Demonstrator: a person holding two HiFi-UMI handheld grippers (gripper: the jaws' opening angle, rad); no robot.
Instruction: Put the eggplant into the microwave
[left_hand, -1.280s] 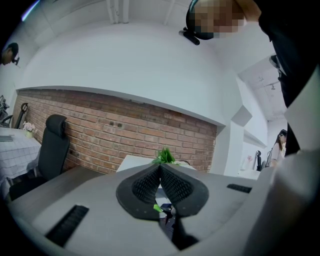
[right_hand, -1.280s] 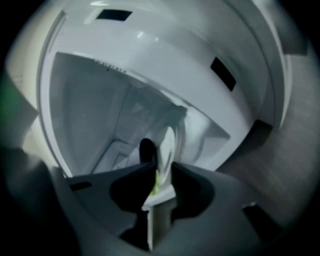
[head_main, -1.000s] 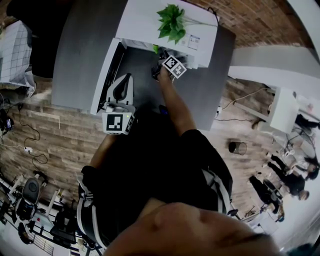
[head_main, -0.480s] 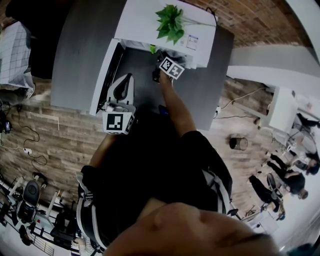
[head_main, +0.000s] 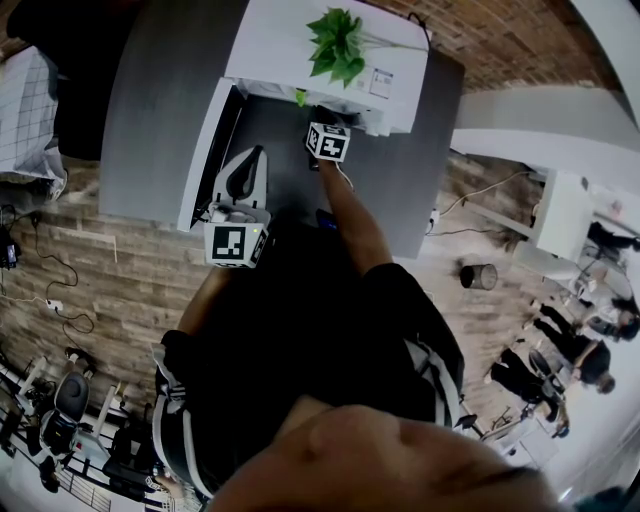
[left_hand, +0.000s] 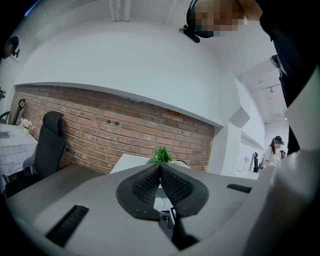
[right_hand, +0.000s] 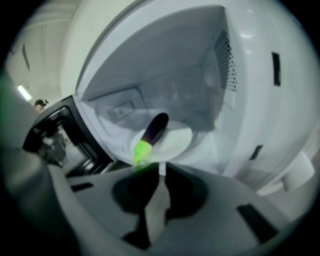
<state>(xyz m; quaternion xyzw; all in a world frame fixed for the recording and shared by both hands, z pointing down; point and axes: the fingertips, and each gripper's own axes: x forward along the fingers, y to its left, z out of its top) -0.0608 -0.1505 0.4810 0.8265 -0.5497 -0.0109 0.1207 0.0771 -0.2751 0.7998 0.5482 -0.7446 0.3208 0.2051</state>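
- On the plate (right_hand: 176, 142) inside the microwave (right_hand: 235, 75) lies the eggplant (right_hand: 154, 131), its dark end far in and its green stem end nearest me.
- Just this side of it, my right gripper (right_hand: 161, 172) sits at the microwave's mouth. Its jaws are closing to a slim gap with nothing between them, so the eggplant is free of my grip.
- Left of the opening, the door (right_hand: 55, 125) stands open.
- Nearer me, just beside that door, my left gripper (left_hand: 160, 170) is clenched on nothing, jaws together.
- Farther off, a plant (head_main: 338, 45) stands on top of the microwave, which sits on a grey table (head_main: 160, 100).
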